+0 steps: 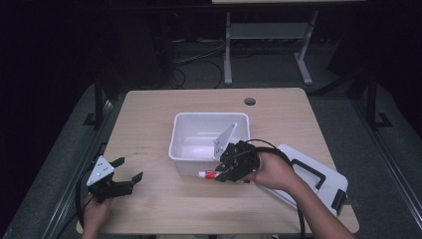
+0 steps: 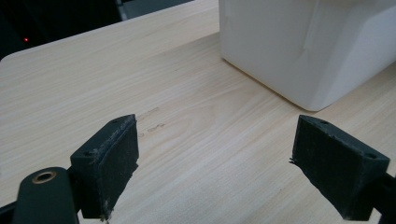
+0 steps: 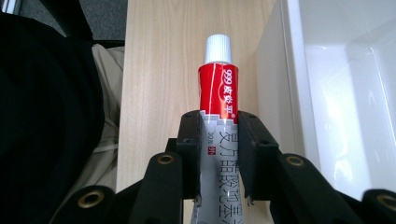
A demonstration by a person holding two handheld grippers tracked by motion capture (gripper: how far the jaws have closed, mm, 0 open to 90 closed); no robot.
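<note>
We have the tube [image 3: 218,100] clamped in the right gripper [image 3: 219,154]: the two black fingers [image 3: 189,149] have closed in on its silver lower body, one on each flat side, with the red band and the white cap [image 3: 218,48] sticking out ahead of them. In the high view the tube [image 1: 209,174] pokes out of the right gripper [image 1: 221,174] just in front of the white bin [image 1: 209,118], and it looks clear of the worktop [image 1: 149,209], though we cannot be sure it has left the surface.

We judge this a light, soft thing. A small ointment tube of this kind gives under pressure, so squeezing hard on the filled middle could dent it or push paste toward the cap. The printed skin looks smooth and somewhat slick, and the body tapers flat toward the crimped tail, so it may swivel or slide between the fingers if we hold it loosely. Our present hold, across the flat faces about mid-body, seems a fair place. Nearer the shoulder below the red band would be stiffer; the cap itself is hard but round and short, a poorer purchase.

The bin wall stands just beside the fingers, on their right in the right gripper view, so the tube's nose has little room on that side.

The left gripper [image 1: 122,180] rests near the worktop's near left corner, its fingers [image 2: 109,165] spread wide with nothing between them and the bin [image 2: 299,51] ahead of them.
</note>
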